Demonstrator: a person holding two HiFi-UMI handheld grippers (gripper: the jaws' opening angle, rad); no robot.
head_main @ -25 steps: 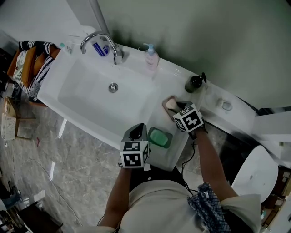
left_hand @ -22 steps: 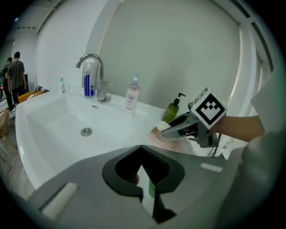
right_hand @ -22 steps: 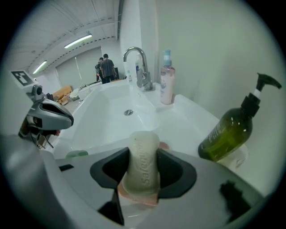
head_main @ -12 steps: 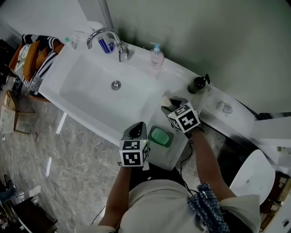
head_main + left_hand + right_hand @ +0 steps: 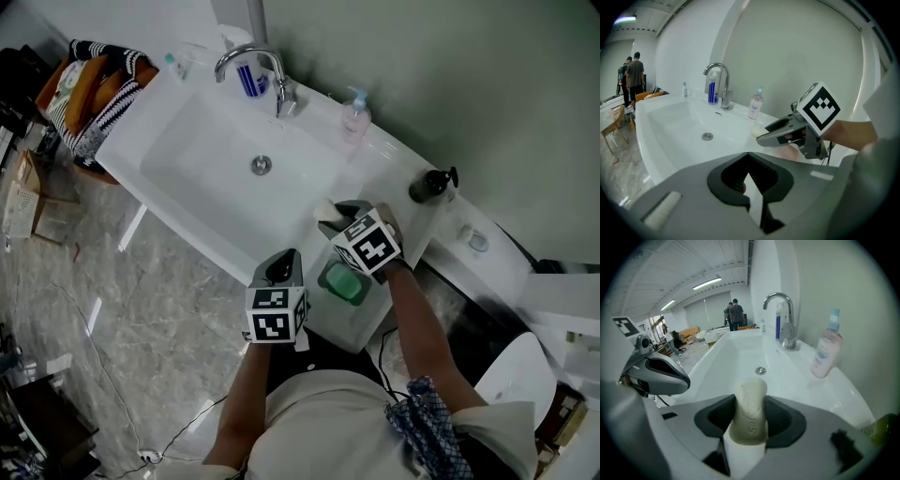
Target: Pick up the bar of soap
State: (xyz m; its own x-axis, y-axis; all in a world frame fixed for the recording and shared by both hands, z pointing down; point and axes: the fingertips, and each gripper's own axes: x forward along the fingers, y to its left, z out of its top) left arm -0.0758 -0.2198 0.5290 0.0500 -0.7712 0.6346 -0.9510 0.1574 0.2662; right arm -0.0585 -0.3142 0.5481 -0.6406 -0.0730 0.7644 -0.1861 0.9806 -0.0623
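Right hand-held gripper point(image 5: 330, 217), head view: it stands over the near right rim of the sink basin point(image 5: 202, 173), jaws spread about a pale bar of soap point(image 5: 323, 208) and closed on it. Most of the bar is covered by the jaws and the marker cube. The patch of surface point(image 5: 427, 230) under this hand is hidden, so the clearance below the soap cannot be read here. A green tray point(image 5: 345, 283) lies just near of the gripper, partly overlapped by it. The left hand-held gripper point(image 5: 281, 270) hangs at the near edge of the surface, apart from the soap.

Left gripper view: its jaw tips meet and nothing sits between them. The right gripper shows side-on at the right, with a pale lump at its tip above the basin rim. Contact with the surface cannot be made out.

Right gripper view: the soap stands on end between the two pads, which press on both flat faces. Its lower end is cut off behind the jaws. Basin and tap point(image 5: 780, 317) lie beyond.

Assessment: the grasp is made and the lift appears done. What remains, at most, is carrying the bar clear.
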